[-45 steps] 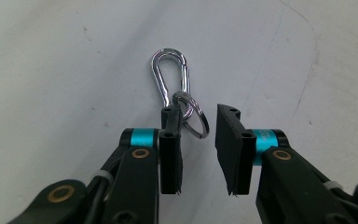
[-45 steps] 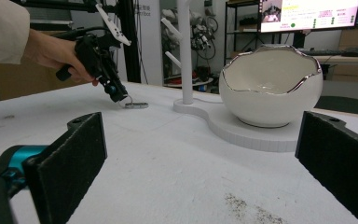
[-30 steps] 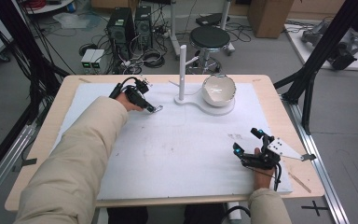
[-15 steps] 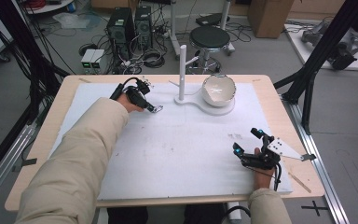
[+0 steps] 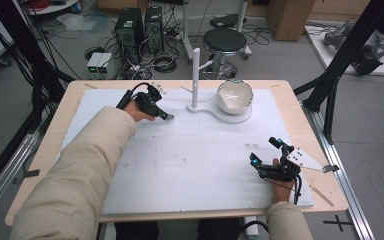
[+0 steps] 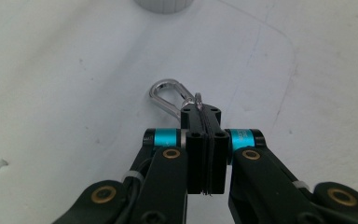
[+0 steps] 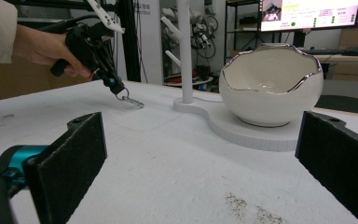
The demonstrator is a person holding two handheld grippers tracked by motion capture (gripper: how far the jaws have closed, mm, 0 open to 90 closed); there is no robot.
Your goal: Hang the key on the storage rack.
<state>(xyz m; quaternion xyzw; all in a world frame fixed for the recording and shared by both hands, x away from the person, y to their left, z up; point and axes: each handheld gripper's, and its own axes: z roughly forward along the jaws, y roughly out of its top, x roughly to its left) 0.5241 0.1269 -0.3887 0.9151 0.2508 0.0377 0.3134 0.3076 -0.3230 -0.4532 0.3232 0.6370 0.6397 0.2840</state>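
A silver carabiner clip lies on the white mat, and its small ring is pinched between the jaws of my left gripper. In the high view that left gripper sits at the far left of the mat, tips down on the clip. The right gripper view looks across at it, with the clip hanging from its tips onto the mat. My right gripper rests near the front right edge, jaws wide apart with nothing between them.
A white eggshell-shaped bowl with a silver rim sits on a white base beside an upright pegged post at the back centre. The white mat covers the wooden table. A stool and cables lie beyond the far edge.
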